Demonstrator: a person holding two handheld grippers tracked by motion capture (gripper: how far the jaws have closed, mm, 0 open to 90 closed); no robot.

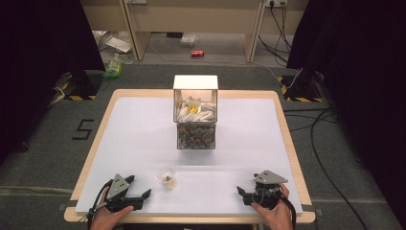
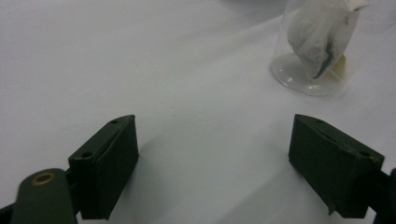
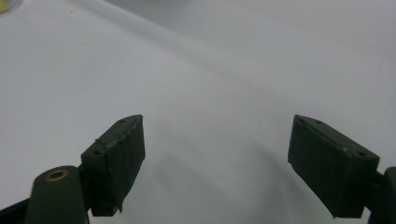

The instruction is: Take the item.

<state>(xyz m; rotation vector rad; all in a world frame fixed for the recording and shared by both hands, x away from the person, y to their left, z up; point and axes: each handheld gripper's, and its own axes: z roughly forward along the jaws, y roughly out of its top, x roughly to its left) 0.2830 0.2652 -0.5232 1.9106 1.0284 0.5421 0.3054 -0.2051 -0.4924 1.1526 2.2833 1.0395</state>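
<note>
Resting low at the near edge of the white tabletop (image 1: pixel 143 129), the left gripper (image 1: pixel 143 195) and the right gripper (image 1: pixel 241 192) both have their fingers spread wide with nothing between them. A clear plastic cup (image 1: pixel 166 175) with a tea bag (image 2: pixel 320 39) inside stands between them, nearer the left gripper, in front of the two-level box (image 1: pixel 195 112).

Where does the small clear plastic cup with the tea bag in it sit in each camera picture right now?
High view: the small clear plastic cup stands near the table's front edge, between the two tools, closer to the left tool.
Left gripper view: upper right, beyond the open jaws, with the white tea bag inside.
Right gripper view: I cannot make it out for certain.
Shared landmark: the white table sheet.
</note>
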